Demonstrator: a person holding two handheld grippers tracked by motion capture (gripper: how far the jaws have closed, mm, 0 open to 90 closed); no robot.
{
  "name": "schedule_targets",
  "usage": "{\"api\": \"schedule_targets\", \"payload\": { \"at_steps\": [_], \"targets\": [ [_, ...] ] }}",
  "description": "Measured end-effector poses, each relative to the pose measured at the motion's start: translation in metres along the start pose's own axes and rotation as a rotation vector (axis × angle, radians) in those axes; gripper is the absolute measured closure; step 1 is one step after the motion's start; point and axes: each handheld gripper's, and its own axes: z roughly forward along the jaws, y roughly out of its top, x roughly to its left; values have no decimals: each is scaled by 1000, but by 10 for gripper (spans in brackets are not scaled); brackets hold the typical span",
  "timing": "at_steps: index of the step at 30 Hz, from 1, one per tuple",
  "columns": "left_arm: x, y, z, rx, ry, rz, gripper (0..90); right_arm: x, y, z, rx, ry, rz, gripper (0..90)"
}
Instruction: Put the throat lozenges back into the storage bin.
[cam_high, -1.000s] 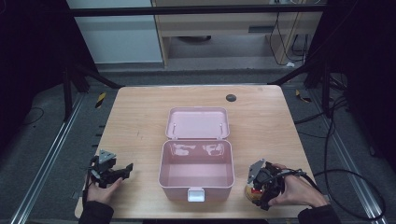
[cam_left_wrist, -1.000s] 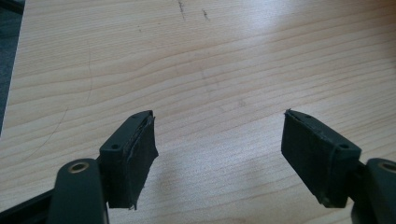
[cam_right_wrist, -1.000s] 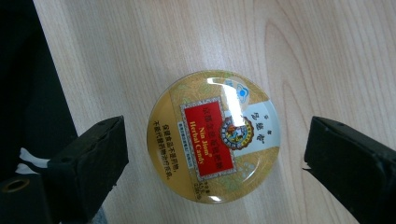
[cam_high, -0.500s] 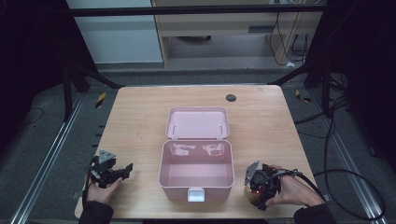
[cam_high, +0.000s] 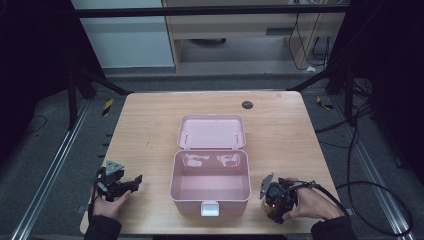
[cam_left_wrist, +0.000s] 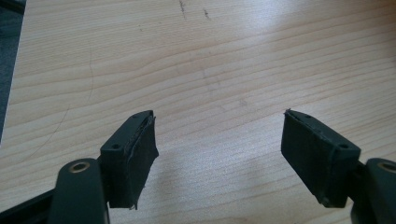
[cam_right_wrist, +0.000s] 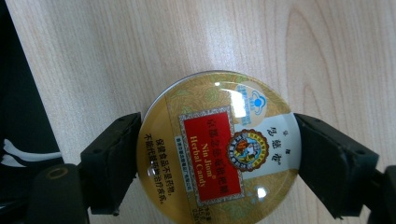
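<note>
The right gripper (cam_right_wrist: 219, 158), just closed, clamps the herbal candy tin (cam_right_wrist: 219, 149) from three and nine o'clock; the left gripper (cam_left_wrist: 219, 154) stands wide.

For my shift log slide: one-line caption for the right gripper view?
Right gripper fingers, just closed, clamp a round Nin Jiom herbal candy tin lying on the wooden table.

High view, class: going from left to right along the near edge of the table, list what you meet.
left gripper → open pink box → right gripper, shut on the herbal candy tin
</note>
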Motion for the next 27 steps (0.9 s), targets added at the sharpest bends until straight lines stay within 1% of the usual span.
{"api": "schedule_targets", "payload": {
  "at_steps": [6,9,11,12,13,14,15,16,17,20,21,25,27],
  "targets": [
    [0,0,0,1,1,-2,257,-1,0,0,5,7,-7,207],
    [0,0,0,1,1,-2,258,-2,0,-2,0,14,1,208],
    [0,0,0,1,1,-2,258,-2,-1,-5,-6,17,26,208],
    [0,0,0,1,1,-1,259,-4,-2,-7,-11,14,23,208],
    [0,0,0,2,0,-1,259,-4,-3,-9,-18,12,30,208],
    [0,0,0,2,0,0,259,-5,-3,-11,-23,14,46,208],
    [0,0,0,3,-1,0,259,-7,-5,-13,-32,11,42,208],
    [0,0,1,3,-1,1,259,-7,-5,-16,-39,6,62,208],
    [0,0,1,4,-2,1,259,-7,-6,-19,-48,-1,69,208],
    [-1,0,1,5,-3,2,259,-10,-7,-28,-76,-9,66,208],
    [-1,0,1,4,-3,2,259,-10,-6,-31,-81,-10,80,208],
    [-1,0,1,7,-6,2,260,-12,-4,-47,-120,-31,84,208],
    [-2,0,1,8,-7,4,260,-13,-2,-55,-140,-38,101,208]
  ]
}}
